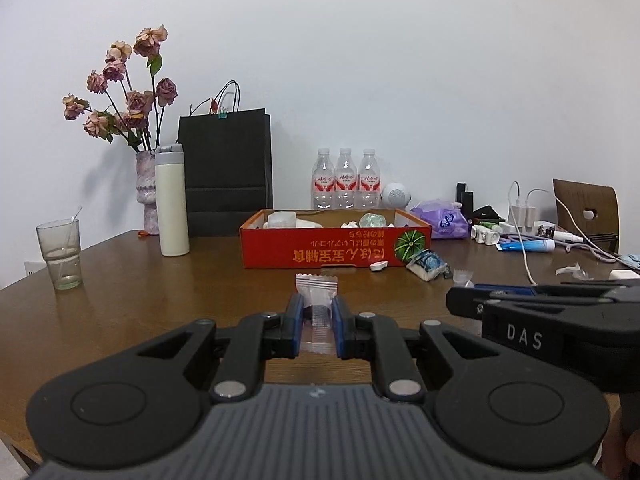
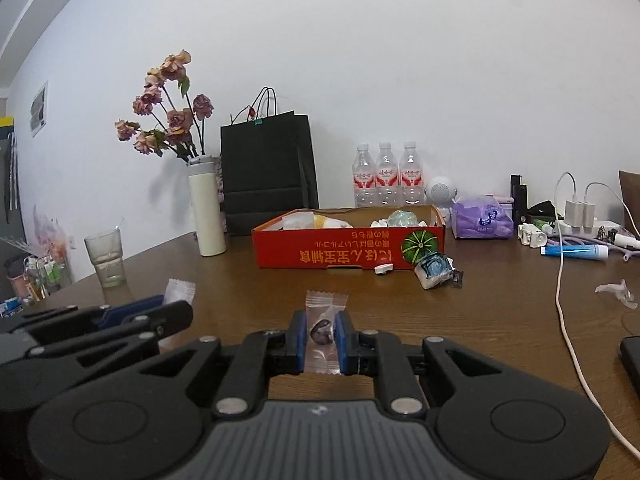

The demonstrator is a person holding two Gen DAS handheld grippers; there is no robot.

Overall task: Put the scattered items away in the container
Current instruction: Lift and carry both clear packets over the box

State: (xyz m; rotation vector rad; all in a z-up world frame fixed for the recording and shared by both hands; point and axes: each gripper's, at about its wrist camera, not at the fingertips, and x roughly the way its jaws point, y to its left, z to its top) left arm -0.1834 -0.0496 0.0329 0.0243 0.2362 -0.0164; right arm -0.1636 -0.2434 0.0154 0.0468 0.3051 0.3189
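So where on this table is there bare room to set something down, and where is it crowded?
Bare wood lies between the glass and the red box, in front of the cream flask. Crowded: the right end around the purple tissue pack, the toothpaste tube and the white cable.

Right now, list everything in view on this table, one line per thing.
red cardboard box: one, red, mid-table, items inside
water bottles: three, clear with red labels, behind the box
paper bag: one, black, by the wall
flowers in vase: one bunch, dried pink, far left
flask: one, cream, beside the vase
glass: one, clear, left edge
tissue pack: one, purple, right of the box
blue-and-white packet: one, at the box's right front corner
toothpaste tube: one, blue, far right
white cable: one, right side
clear candy wrapper: one, pinched in left tongs
candy with dark centre: one, pinched in right tongs
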